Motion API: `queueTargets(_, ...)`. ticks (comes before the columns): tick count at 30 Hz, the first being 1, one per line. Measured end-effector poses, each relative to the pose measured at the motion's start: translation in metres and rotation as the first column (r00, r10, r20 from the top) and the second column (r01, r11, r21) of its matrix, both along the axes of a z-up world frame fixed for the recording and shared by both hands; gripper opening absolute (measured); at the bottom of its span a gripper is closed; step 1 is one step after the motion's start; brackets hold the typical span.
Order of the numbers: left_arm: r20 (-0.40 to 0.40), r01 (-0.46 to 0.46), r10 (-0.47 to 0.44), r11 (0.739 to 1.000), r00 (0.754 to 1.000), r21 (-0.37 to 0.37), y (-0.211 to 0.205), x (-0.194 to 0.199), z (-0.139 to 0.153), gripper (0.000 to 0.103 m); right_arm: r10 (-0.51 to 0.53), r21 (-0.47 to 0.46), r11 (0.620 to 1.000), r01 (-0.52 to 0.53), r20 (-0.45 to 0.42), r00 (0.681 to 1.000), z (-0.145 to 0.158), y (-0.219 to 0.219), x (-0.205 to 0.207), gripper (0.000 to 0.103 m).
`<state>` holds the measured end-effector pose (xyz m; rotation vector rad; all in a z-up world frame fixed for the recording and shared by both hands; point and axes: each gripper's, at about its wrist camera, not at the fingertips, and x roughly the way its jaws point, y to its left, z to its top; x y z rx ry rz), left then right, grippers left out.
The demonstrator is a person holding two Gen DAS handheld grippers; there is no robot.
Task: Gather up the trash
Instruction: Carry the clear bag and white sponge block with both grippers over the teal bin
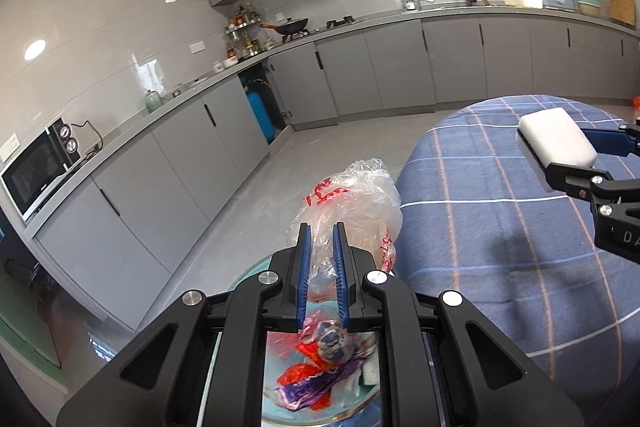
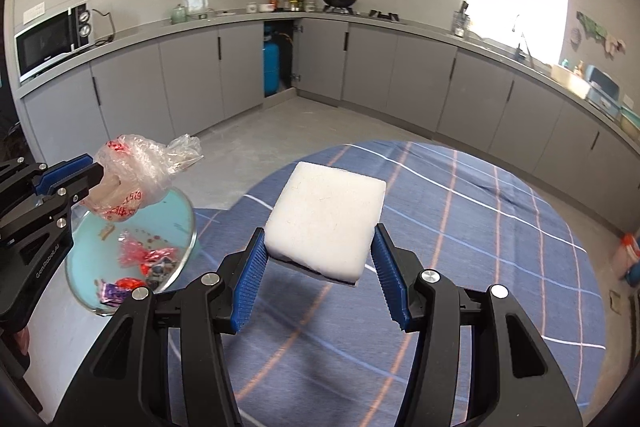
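Your left gripper (image 1: pixel 322 247) has its 2 fingers nearly together, pinching a crumpled clear plastic bag (image 1: pixel 356 203) with red print; the bag bulges out past the fingertips above a round glass plate (image 2: pixel 182 205). On that plate lie loose candy wrappers (image 2: pixel 146 259), red and purple, directly below the bag. Your right gripper (image 2: pixel 320 263) has its 2 fingers set about half apart, clamped on the sides of a white sponge block (image 2: pixel 326 217), which sticks forward and is tilted up. Both grippers hang above the round desk (image 2: pixel 480 227), covered in a blue checked cloth, the left one at its edge.
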<state>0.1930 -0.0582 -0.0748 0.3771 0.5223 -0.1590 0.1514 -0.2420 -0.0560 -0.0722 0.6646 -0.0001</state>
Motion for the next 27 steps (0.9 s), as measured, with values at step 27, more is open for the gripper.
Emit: queueTargets(27, -0.027, -0.156, 0.156, 0.988, 0.987, 0.024, 0.080, 0.006, -0.008, 0.012, 0.212, -0.003, 0.977, -0.212, 0.000, 0.977, -0.004, 0.091, 0.017, 0.053)
